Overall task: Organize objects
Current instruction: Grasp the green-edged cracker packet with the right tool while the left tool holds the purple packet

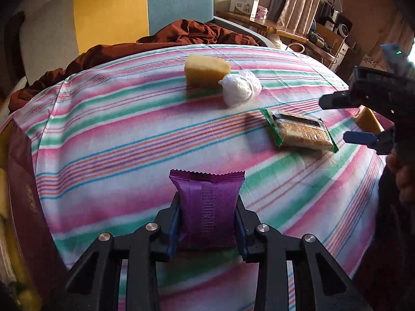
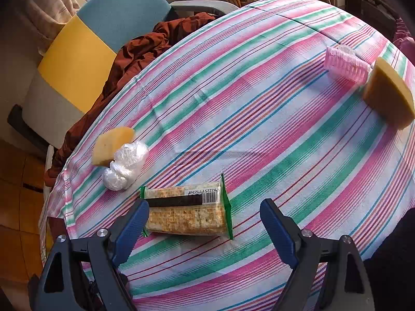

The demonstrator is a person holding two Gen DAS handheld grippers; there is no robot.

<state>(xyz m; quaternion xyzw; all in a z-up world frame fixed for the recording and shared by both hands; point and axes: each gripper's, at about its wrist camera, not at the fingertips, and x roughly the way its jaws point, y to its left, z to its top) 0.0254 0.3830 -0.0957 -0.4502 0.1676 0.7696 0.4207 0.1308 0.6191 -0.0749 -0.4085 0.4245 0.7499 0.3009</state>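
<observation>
- Your left gripper (image 1: 207, 223) is clamped on a purple snack packet (image 1: 206, 207); both pads press its sides, and the packet stands upright between them, crimped end up, above the striped tablecloth (image 1: 116, 142).
- Your right gripper (image 2: 205, 233) has its jaws wide apart and nothing between the pads. It hangs over the near edge of a green-edged cracker pack (image 2: 186, 212); the left blue pad overlaps the pack's corner in the right wrist view, contact cannot be told.
- The cracker pack lies flat on the cloth, barcode side up.
- A yellow sponge wedge (image 1: 206, 71) and a wad of clear plastic wrap (image 1: 240, 86) sit touching each other, farther back on the table.
- From the right wrist view, a second yellow wedge (image 2: 389, 93) and a pink ribbed roll (image 2: 346, 67) lie just beside each other near the far right edge.
- A dark maroon box (image 1: 23, 202) shows at the left edge of the left wrist view, contents unclear.
- A rust-brown cloth (image 1: 186, 32) is heaped on the chair behind the table.
</observation>
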